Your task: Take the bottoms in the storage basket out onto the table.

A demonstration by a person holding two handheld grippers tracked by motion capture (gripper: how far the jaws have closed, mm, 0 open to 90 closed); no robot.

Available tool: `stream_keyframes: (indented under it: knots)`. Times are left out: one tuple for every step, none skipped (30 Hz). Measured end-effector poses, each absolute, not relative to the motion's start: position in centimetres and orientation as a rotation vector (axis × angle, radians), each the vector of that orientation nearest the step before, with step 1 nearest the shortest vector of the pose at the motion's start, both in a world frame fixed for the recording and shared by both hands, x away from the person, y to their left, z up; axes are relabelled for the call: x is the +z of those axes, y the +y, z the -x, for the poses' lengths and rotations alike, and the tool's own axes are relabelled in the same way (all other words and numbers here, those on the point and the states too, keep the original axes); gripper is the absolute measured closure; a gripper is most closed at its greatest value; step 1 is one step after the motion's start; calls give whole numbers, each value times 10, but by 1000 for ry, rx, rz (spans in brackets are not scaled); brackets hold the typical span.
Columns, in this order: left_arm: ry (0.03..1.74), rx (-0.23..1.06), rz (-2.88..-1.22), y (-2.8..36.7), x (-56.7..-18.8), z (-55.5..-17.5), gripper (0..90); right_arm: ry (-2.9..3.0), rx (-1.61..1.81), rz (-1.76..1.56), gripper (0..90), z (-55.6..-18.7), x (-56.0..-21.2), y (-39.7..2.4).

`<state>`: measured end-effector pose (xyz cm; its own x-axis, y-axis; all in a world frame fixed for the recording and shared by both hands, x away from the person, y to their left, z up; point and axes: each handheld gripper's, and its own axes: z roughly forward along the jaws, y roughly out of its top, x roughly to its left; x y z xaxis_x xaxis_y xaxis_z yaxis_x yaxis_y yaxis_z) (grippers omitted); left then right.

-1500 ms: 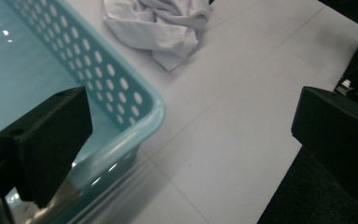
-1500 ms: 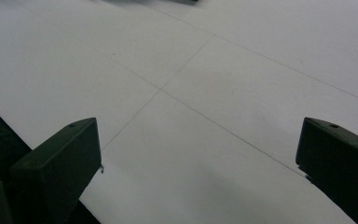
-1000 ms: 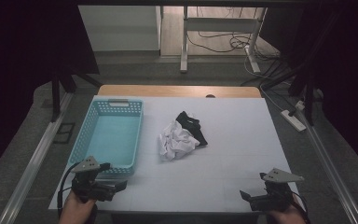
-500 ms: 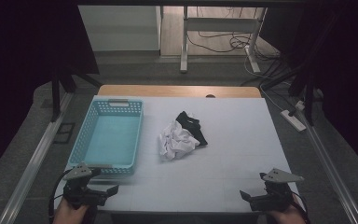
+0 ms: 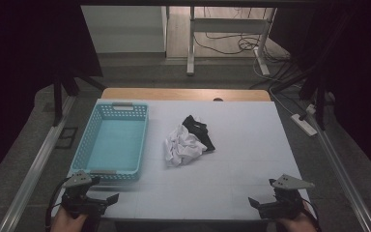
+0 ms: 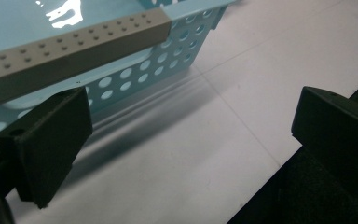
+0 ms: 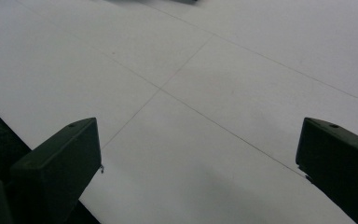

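Blue basket (image 5: 112,140), long axis front to back, beside left gripper (image 5: 107,199).

Room dim, dark at both sides of high view. White table (image 5: 232,179) brightest part, lit from above. Glare spot on basket (image 6: 65,14) floor in left gripper view. Soft shadow under basket wall on table. Near jaws big, dark and a bit blurry in both gripper views. High view a little grainy, far floor brighter.
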<state>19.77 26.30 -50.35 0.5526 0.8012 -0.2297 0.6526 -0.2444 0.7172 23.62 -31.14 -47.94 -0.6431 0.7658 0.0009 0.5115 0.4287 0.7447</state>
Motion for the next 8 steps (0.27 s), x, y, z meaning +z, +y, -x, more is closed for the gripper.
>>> stream_keyframes:
  knots:
    - [1173, 231, -1980, 263, -504, -198, 0, 2349, 1049, -1096, 3, -236, -479, -311]
    - [1171, 228, -1981, 263, -504, -198, 0, 2351, 1048, -1094, 3, -236, -479, -311]
    - [1170, 227, -1985, 263, -504, -198, 0, 2351, 1047, -1094, 3, -236, -479, -311]
    - [1170, 226, -1991, 263, -504, -198, 0, 2353, 1045, -1093, 3, -236, -479, -311]
    - [1168, 226, -1996, 262, -504, -198, 0, 2353, 1046, -1092, 3, -236, -480, -311]
    - [1168, 226, -2000, 262, -504, -199, 0, 2355, 1044, -1091, 3, -236, -480, -311]
    - [1168, 225, -2000, 261, -504, -199, 0, 2358, 1039, -1090, 3, -236, -480, -311]
    - [1168, 223, -1999, 261, -504, -199, 0, 2360, 1038, -1088, 3, -237, -480, -311]
